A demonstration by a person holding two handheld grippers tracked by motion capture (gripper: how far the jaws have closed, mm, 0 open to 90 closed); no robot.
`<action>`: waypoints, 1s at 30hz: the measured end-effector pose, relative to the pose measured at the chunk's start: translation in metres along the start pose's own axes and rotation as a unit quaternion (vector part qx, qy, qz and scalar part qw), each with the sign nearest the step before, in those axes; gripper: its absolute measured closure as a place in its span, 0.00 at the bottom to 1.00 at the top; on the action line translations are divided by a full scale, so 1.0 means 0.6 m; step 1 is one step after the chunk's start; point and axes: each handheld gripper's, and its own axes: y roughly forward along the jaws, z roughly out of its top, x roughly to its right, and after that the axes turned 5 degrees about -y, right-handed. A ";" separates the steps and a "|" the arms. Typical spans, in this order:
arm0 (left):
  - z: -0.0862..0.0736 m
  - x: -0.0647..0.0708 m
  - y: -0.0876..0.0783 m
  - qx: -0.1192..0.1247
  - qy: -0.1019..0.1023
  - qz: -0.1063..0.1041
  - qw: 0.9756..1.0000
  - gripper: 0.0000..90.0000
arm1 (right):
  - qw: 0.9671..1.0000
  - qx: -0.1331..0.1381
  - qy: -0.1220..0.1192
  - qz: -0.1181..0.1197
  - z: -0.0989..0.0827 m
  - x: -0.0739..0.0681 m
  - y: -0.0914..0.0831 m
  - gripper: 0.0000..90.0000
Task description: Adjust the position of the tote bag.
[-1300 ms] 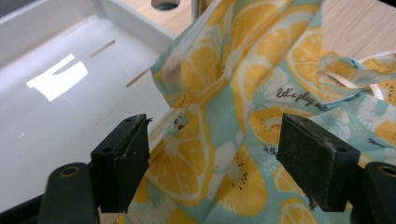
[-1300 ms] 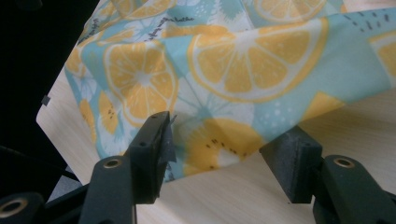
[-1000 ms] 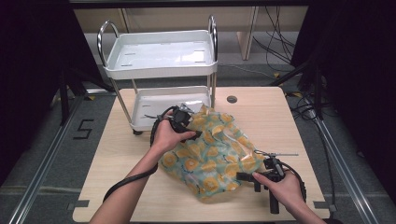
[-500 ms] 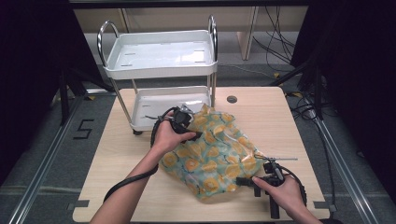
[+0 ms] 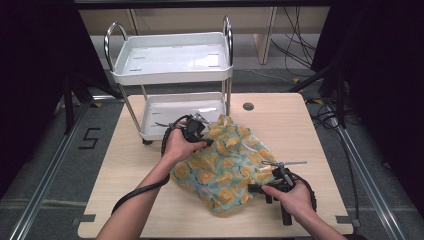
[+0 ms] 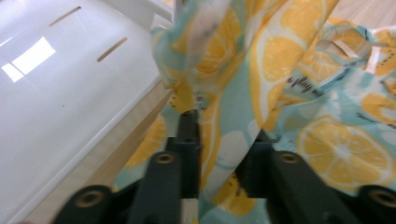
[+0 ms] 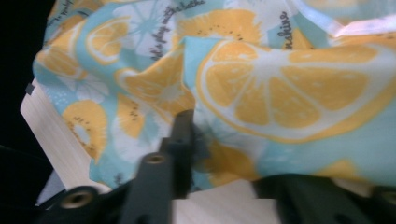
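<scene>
Status: the lemon-print cloth (image 5: 227,167) lies crumpled on the bench (image 5: 300,130), between the two grippers. The left gripper (image 5: 200,134) has a fold of cloth between its jaws, which have just been closing; in the left gripper view the fabric (image 6: 261,70) runs up through the gap and appears pinched. The right gripper (image 5: 260,188) has also just been closing; in the right gripper view the cloth (image 7: 280,88) drapes over and between its jaws, and I judge it gripped at the near edge.

Progress: both holds appear taken; any spreading or folding is not yet done, since the cloth is still bunched.

Clearance: just beyond the left jaws stands the white cart (image 5: 172,75), its lower tray (image 6: 56,93) close beside them. To the right of the right jaws the bench is bare up to its edge. The bench's near edge lies close behind the right jaws.
</scene>
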 end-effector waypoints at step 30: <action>-0.292 -0.008 -0.225 0.151 -0.097 -0.144 0.973 0.98 | 0.906 0.109 -0.407 -0.051 0.027 -0.064 0.003 1.00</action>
